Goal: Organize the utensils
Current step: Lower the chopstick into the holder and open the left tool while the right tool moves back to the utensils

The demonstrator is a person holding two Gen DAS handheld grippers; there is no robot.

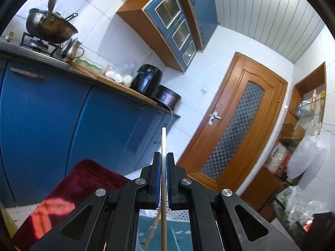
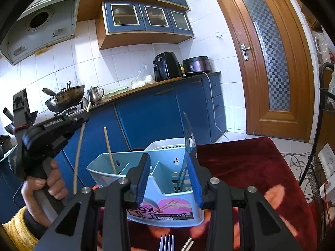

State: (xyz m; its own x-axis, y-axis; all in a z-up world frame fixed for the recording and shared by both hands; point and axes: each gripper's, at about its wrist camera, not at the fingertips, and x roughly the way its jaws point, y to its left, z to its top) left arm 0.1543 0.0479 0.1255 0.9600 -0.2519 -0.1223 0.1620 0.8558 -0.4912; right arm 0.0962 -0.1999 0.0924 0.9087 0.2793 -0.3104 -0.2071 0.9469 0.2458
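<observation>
My left gripper [image 1: 164, 156] is shut on a pale chopstick [image 1: 163, 146] that sticks up past the fingertips. In the right wrist view the left gripper [image 2: 84, 116] holds that chopstick [image 2: 78, 156] upright, left of and above a light blue utensil holder [image 2: 163, 188]. One wooden chopstick [image 2: 110, 152] stands in the holder's left compartment and a fork [image 2: 187, 144] stands in its right one. My right gripper [image 2: 169, 179] is open and empty just in front of the holder. Another fork [image 2: 166, 242] lies below it on the red cloth.
The holder sits on a dark red cloth [image 2: 247, 167]. A blue cabinet counter [image 2: 157, 108] with wok, kettle and air fryer runs behind. A wooden door [image 2: 270, 62] is at right, and a black wire rack [image 2: 318, 167] with cables stands at far right.
</observation>
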